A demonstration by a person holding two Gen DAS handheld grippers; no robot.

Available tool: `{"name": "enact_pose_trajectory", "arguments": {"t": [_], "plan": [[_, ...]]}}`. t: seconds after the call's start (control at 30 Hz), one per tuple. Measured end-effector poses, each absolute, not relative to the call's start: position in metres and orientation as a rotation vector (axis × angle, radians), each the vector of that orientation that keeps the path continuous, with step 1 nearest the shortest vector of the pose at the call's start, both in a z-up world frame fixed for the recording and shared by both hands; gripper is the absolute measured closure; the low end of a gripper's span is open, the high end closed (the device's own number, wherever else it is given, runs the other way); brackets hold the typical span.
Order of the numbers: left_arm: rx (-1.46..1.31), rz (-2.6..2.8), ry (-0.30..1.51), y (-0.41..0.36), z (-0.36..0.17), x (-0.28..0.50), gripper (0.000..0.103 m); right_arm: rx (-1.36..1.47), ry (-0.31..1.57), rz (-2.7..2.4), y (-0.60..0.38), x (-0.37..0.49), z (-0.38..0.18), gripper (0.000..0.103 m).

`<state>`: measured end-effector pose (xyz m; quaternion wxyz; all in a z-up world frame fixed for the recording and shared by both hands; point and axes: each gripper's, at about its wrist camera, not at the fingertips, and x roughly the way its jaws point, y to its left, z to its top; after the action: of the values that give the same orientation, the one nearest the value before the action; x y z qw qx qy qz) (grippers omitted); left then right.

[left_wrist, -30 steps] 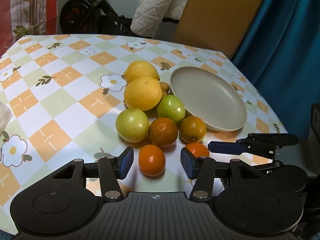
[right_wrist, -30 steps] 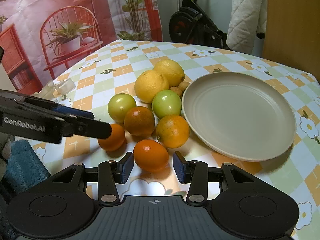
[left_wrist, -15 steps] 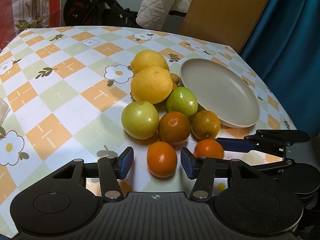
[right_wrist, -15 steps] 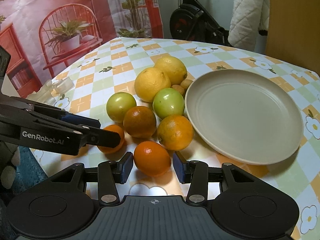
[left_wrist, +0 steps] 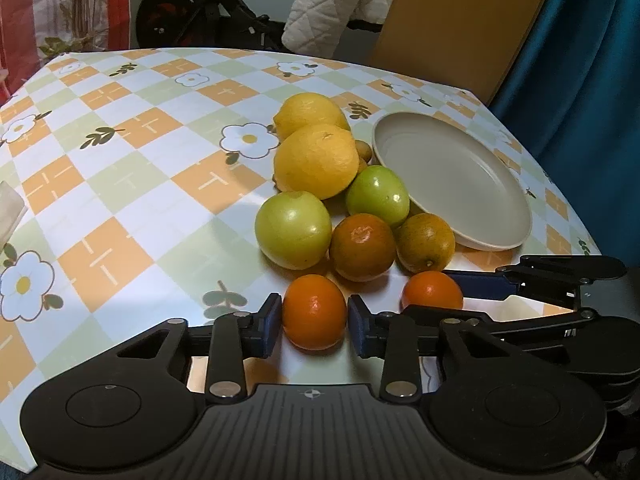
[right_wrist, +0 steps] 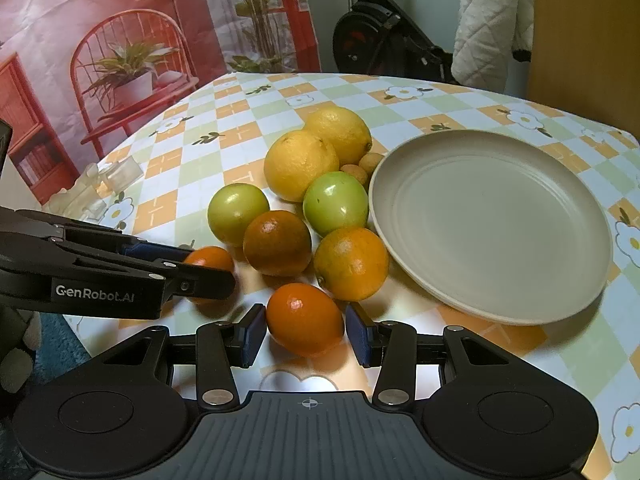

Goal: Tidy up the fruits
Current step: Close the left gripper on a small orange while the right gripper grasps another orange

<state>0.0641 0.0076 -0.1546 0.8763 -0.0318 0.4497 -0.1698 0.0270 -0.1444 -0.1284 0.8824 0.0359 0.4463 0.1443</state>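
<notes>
Orange mandarin (left_wrist: 314, 312) between closing left fingers (left_wrist: 271, 324) (pads touching)

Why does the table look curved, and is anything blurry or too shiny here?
Left wrist view: fisheye lens bows the table edge; small highlights on the green fruit; sharp. Right wrist view: same bulging, bright patch of light on the cloth beside the plate; background slightly soft.
</notes>
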Motion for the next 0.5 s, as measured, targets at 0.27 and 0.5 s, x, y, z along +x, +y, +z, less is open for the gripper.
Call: {"name": "enact_pose_trajectory", "arguments": {"t": [0.27,0.5], "plan": [[-0.058,-0.351,0.934,0.0073,-0.1541,0.0603,0.066,0.082,0.937,0.299,-0.1451,0.0243,-0.1309,0.064],[-0.059,-0.353,0.936,0.0081,-0.1542,0.0582,0.066,0.094,0.930,0.299,-0.1472,0.0200,-0.1304,0.065]]}}
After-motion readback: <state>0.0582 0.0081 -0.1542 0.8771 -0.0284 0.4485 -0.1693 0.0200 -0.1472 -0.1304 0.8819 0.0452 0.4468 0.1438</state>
